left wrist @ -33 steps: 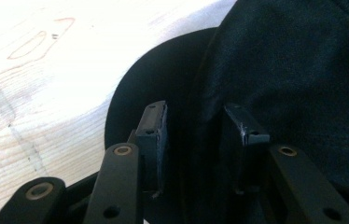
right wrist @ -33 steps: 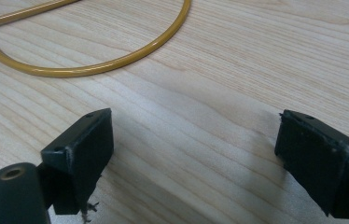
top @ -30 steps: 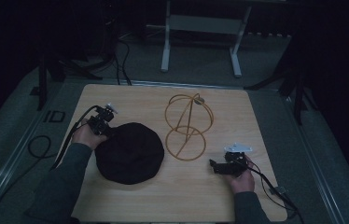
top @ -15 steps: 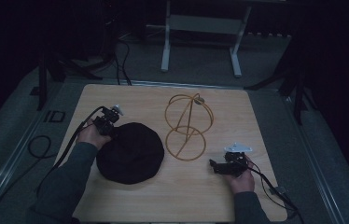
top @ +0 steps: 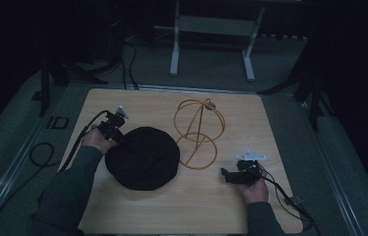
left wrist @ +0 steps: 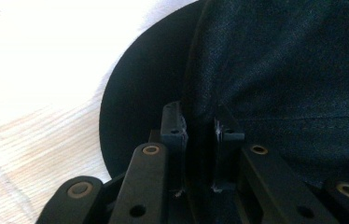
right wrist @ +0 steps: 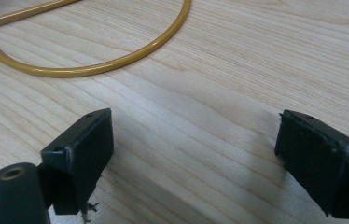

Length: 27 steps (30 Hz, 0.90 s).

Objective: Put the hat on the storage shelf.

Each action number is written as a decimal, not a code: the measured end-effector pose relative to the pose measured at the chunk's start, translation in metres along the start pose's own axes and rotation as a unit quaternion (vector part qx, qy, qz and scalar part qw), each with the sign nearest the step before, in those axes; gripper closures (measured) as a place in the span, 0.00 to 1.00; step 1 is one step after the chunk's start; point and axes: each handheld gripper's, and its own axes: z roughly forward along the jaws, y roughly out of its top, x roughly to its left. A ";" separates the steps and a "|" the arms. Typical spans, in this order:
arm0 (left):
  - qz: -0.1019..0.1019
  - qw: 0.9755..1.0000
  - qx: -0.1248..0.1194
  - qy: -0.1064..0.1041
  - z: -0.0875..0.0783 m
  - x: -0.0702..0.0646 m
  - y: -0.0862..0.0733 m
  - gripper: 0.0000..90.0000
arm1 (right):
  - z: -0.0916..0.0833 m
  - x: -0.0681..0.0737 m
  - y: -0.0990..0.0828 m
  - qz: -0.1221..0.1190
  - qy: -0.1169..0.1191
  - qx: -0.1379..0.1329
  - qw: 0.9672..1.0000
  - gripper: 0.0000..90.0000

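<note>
On the light wooden table (top: 138, 206): round black fabric hat (top: 142, 157) lay flat, left of centre. Just right of it, touching or nearly so, gold wire hat stand (top: 198, 132) of looped rings. Left gripper (top: 117, 133) held at hat's upper-left edge; jaws pinched onto a fold of the dark cloth (left wrist: 275, 79), fabric sandwiched between both pads. Right gripper (top: 225, 173) held low near table's right side, pointing toward the stand's bottom ring (right wrist: 93, 51), apart from it; jaws spread wide, nothing between them but bare wood. Cables trailed off both grippers.
</note>
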 end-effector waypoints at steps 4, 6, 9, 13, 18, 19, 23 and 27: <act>-0.009 1.000 -0.009 -0.026 -0.005 0.003 0.000 0.88 | 0.000 0.000 0.000 0.000 0.000 0.000 1.000 0.13; -0.018 0.999 -0.018 -0.040 -0.010 0.006 0.000 0.88 | 0.000 0.000 0.000 0.000 0.000 0.000 1.000 0.13; -0.030 0.997 -0.027 -0.058 -0.017 0.012 -0.001 0.87 | 0.000 0.000 0.000 0.000 0.000 0.000 1.000 0.13; -0.040 0.997 -0.031 -0.064 -0.025 0.017 -0.004 0.87 | 0.000 0.000 0.000 0.000 0.000 0.000 1.000 0.13; -0.051 0.996 -0.034 -0.064 -0.031 0.022 -0.006 0.87 | 0.000 0.000 0.000 0.000 0.000 0.000 1.000 0.13; -0.053 0.996 -0.036 -0.064 -0.032 0.023 -0.007 0.87 | 0.000 0.000 0.000 0.000 0.000 0.000 1.000 0.13; -0.062 0.995 -0.041 -0.068 -0.037 0.026 -0.008 0.87 | 0.000 0.000 0.000 0.000 0.000 0.000 1.000 0.13; -0.067 0.994 -0.042 -0.071 -0.041 0.028 -0.010 0.87 | 0.000 0.000 0.000 0.000 0.000 0.000 1.000 0.13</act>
